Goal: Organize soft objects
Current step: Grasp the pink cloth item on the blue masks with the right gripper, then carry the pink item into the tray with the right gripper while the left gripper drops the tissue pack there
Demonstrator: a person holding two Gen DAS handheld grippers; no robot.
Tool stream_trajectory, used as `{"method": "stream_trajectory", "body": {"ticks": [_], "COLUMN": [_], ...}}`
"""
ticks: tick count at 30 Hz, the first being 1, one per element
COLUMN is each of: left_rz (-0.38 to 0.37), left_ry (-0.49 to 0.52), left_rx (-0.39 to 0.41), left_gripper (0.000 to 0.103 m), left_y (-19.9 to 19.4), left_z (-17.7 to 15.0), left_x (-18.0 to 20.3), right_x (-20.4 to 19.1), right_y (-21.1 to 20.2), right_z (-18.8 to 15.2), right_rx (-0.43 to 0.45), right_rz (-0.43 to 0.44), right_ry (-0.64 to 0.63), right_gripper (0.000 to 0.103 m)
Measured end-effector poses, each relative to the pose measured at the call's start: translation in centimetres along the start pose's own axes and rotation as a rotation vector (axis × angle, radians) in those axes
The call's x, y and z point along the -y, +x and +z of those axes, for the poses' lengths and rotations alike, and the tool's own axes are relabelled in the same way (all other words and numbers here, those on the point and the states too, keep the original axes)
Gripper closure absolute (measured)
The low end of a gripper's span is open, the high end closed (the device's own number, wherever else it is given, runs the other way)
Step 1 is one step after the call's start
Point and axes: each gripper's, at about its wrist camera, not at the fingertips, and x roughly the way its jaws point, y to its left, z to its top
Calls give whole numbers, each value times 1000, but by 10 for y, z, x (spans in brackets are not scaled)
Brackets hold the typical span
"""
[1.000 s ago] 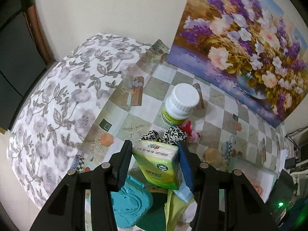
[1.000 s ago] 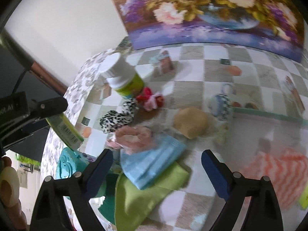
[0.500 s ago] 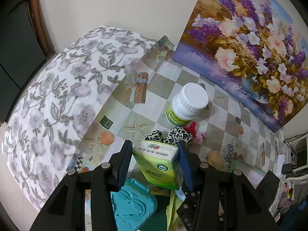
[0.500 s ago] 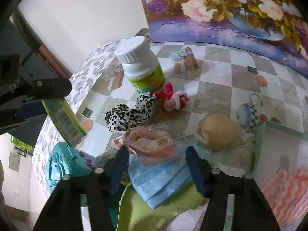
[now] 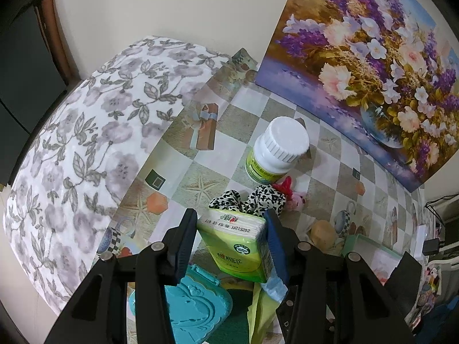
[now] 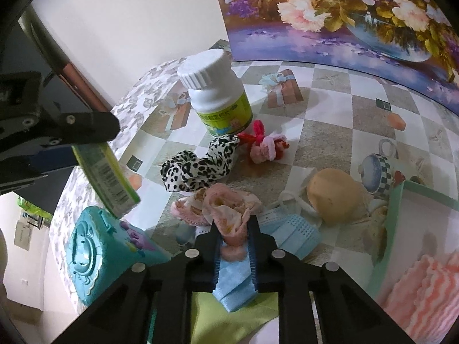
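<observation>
My left gripper (image 5: 231,222) is shut on a green tissue pack (image 5: 238,248) and holds it above the checkered table; the pack also shows in the right wrist view (image 6: 107,176). My right gripper (image 6: 233,230) is shut on a pink scrunchie (image 6: 226,216) lying on a blue face mask (image 6: 289,230). A leopard-print scrunchie (image 6: 198,170), a red-and-pink hair tie (image 6: 264,146) and a tan sponge puff (image 6: 337,196) lie on the table beyond it.
A white-capped bottle (image 5: 276,150) stands behind the scrunchies. A teal plastic case (image 6: 91,253) and a green cloth (image 6: 229,319) lie near me. A green-rimmed tray (image 6: 394,223) with a pink striped cloth (image 6: 424,295) is at the right. A flower painting (image 5: 373,54) leans on the wall.
My right gripper moved forward and down over the pink scrunchie and closed on it. My left gripper rose slightly, still holding the tissue pack.
</observation>
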Motion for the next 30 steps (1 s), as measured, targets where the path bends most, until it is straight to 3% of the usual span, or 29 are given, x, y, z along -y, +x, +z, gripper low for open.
{"method": "stream_trajectory", "body": {"ticks": [15,23,30], "left_rz": [-15,-50,-85], "left_ry": [40,88,178], "left_rx": [64,122,170], "left_gripper": [54,54,54], "left_y": [-30,-56,-81], "left_z": [4,3,-10], "left_x": [16,36,72], "right_x": [-1,10,43], "right_y": [-46,-97,-151], "right_z": [12,23,24], "right_rx": [108,228,329], "right_rz": [28,8,-40], "right_ry": [-8,10,98], "right_gripper": [89,89,89]}}
